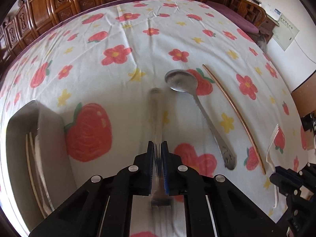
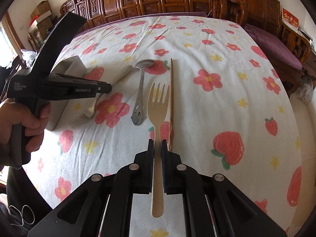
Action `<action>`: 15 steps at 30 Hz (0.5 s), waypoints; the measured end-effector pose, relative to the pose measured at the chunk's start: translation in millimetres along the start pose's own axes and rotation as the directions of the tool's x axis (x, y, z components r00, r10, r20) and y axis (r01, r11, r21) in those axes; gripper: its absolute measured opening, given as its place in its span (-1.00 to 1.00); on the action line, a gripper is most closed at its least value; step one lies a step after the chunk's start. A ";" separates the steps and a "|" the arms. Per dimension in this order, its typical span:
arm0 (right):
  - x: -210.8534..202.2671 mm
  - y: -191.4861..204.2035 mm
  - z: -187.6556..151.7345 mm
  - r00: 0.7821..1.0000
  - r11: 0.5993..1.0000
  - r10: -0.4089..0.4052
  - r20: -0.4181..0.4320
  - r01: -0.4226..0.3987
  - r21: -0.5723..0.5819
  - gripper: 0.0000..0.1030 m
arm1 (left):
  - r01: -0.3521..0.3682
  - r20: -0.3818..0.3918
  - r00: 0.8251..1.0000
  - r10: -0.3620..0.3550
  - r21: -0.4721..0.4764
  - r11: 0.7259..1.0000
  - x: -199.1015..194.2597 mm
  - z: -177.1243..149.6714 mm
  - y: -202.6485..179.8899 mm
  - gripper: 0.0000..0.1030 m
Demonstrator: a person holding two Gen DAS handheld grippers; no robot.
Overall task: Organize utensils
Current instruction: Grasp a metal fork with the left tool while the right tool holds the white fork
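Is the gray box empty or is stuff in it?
Not empty. The gray box already holds pale chopsticks lying inside, seen from the left wrist.

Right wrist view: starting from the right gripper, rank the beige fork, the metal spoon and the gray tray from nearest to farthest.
1. Beige fork: clamped in the right gripper, tines pointing ahead.
2. Metal spoon: lying on the floral cloth, just left of the fork.
3. Gray tray: far left, partly behind the left gripper.
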State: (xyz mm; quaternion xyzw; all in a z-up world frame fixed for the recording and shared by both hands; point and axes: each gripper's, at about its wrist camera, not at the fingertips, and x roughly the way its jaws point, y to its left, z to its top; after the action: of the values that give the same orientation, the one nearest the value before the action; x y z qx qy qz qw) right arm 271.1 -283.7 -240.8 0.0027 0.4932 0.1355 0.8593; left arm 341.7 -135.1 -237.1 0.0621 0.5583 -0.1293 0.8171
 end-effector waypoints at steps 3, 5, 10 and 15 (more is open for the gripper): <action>-4.8 6.1 0.5 1.000 1.000 0.002 0.008 -0.002 0.001 -0.84 | 0.011 0.013 1.000 -0.011 0.001 1.000 -9.1 -7.0 4.2 -0.86; -7.9 9.9 0.9 1.000 1.000 0.001 0.012 -0.001 -0.002 -0.84 | 0.021 0.031 0.999 -0.021 -0.001 1.000 -17.6 -10.7 7.0 -0.86; -19.2 20.0 3.2 1.000 1.000 -0.001 0.030 0.001 -0.009 -0.84 | 0.033 0.081 0.996 -0.033 0.004 0.999 -41.4 -17.6 9.9 -0.86; -31.2 30.2 9.3 0.998 1.000 0.000 0.058 0.000 -0.011 -0.84 | 0.038 0.132 0.990 -0.042 0.028 0.999 -65.6 -22.4 9.2 -0.86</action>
State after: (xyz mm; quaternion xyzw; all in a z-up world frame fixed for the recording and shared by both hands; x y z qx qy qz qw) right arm 257.2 -260.8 -205.5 0.0021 0.4676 0.1380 0.8731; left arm 301.8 -111.4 -184.9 0.0527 0.5023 -0.1567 0.8487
